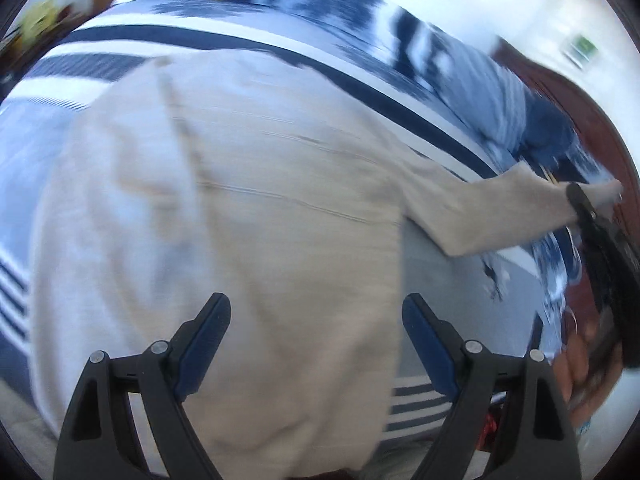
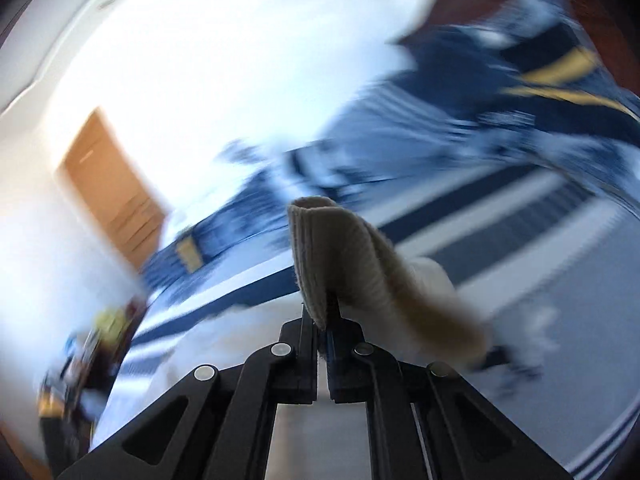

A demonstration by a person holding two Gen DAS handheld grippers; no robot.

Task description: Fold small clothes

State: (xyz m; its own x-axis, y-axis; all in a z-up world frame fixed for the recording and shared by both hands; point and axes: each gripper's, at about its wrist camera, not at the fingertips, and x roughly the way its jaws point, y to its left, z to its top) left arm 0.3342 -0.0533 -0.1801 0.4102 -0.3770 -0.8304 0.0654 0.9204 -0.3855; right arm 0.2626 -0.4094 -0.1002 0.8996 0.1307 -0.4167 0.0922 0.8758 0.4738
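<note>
Both tongs are seen: the left gripper (image 1: pixel 316 320) is held spread wide above the beige garment (image 1: pixel 224 200), which lies on the striped bedcover (image 1: pixel 280 46), its sleeve (image 1: pixel 492 208) stretched rightward; the right gripper (image 2: pixel 325 316) is pinched on the ribbed cuff (image 2: pixel 320 248).

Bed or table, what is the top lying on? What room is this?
Probably a bedroom. The beige top lies on a blue and white striped cover that looks like bedding, with dark wood like a headboard behind it. White walls and a wooden door show too.
</note>
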